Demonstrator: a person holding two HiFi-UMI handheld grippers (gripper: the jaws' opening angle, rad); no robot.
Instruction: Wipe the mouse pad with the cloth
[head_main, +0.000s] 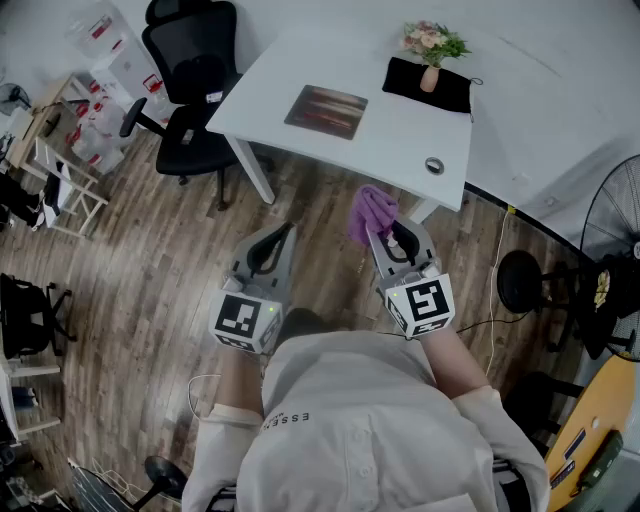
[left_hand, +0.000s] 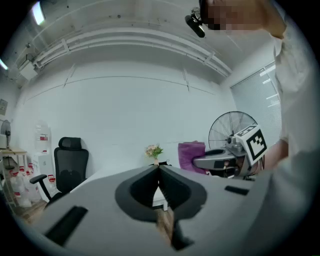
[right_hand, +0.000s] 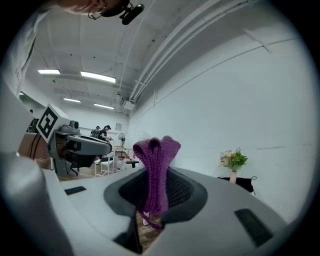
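Note:
A brown patterned mouse pad (head_main: 326, 110) lies flat on the white table (head_main: 400, 135), well ahead of both grippers. My right gripper (head_main: 379, 233) is shut on a purple knitted cloth (head_main: 372, 212), which bunches up above the jaws over the wooden floor in front of the table. In the right gripper view the cloth (right_hand: 156, 167) stands upright, pinched in my right gripper (right_hand: 155, 175). My left gripper (head_main: 289, 229) hovers beside it at the same height, shut with nothing in it; in its own view the jaws of the left gripper (left_hand: 159, 168) meet.
A black mat (head_main: 428, 88) with a vase of flowers (head_main: 432, 50) lies at the table's far right, a small round object (head_main: 434, 166) near its front edge. A black office chair (head_main: 195, 90) stands left of the table, a fan (head_main: 615, 215) and stool (head_main: 518, 280) to the right.

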